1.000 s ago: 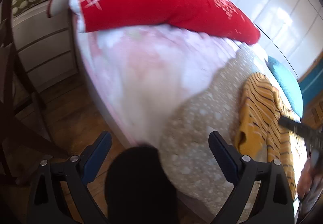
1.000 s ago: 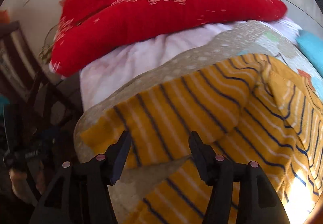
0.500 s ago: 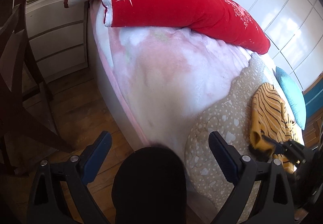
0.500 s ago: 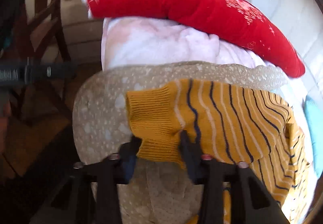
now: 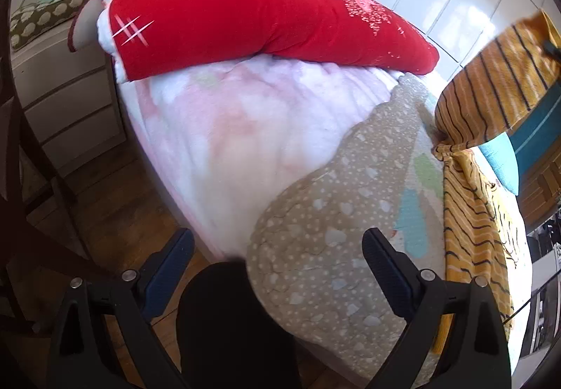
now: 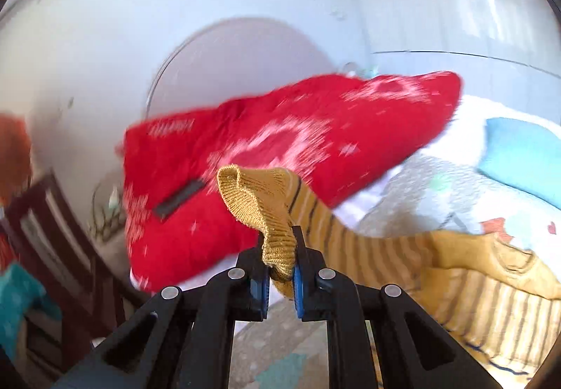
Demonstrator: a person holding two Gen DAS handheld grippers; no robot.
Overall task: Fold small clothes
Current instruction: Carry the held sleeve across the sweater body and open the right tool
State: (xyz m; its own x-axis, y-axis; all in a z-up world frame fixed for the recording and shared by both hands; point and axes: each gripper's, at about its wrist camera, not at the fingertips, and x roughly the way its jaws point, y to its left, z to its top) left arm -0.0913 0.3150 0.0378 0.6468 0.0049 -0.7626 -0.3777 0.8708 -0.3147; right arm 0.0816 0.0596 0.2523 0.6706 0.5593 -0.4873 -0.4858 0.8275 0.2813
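Observation:
A mustard-yellow sweater with dark stripes (image 6: 466, 287) lies on the bed. My right gripper (image 6: 280, 241) is shut on its ribbed hem (image 6: 259, 210) and holds that end up in the air, so the knit hangs from the jaws down to the bed. In the left wrist view the lifted sweater (image 5: 491, 87) hangs at the right edge and the rest trails along the blanket. My left gripper (image 5: 277, 245) is open and holds nothing, over the near corner of the beige dotted blanket (image 5: 333, 248).
A red quilt (image 5: 252, 10) is piled at the head of the bed on a pink-white cover (image 5: 245, 129). A light blue pillow (image 6: 522, 150) lies at the far side. White drawers (image 5: 59, 101), a dark wooden chair (image 5: 24, 199) and wooden floor are at the left.
My right gripper closed on the sweater's hem and lifted it well above the bed, tilting its view up. The left gripper stayed open and shifted a little over the bed corner.

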